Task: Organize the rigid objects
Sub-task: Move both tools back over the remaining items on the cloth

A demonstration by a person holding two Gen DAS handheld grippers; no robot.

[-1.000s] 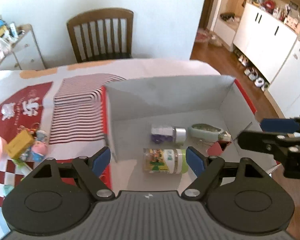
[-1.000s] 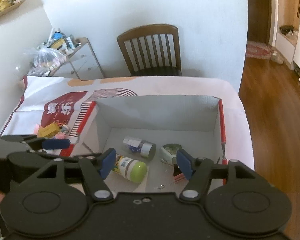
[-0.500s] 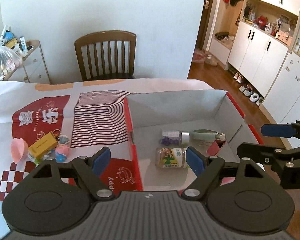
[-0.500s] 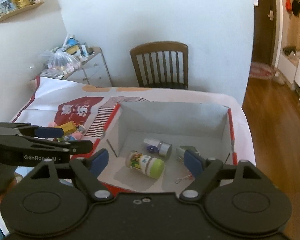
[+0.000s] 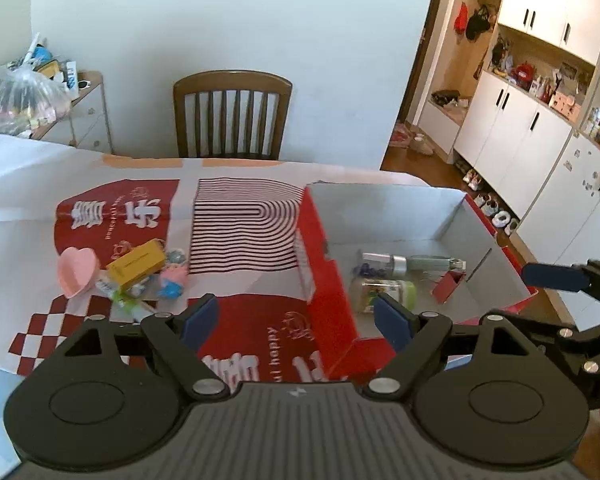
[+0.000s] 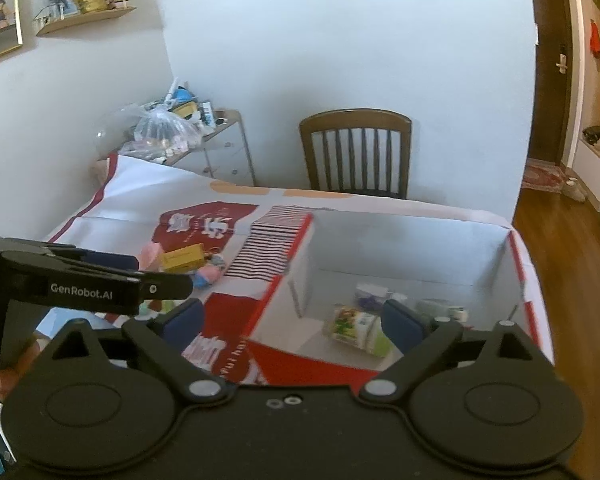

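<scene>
I hold both sets of jaws wide open and empty; the right gripper [image 6: 294, 326] has just been opening. The red cardboard box [image 5: 332, 280] at the counter's right edge already holds the green-capped bottle [image 5: 384, 294]. The yellow rectangular box [image 5: 137, 267] waits in the pile near the left edge, with free cloth between.
</scene>
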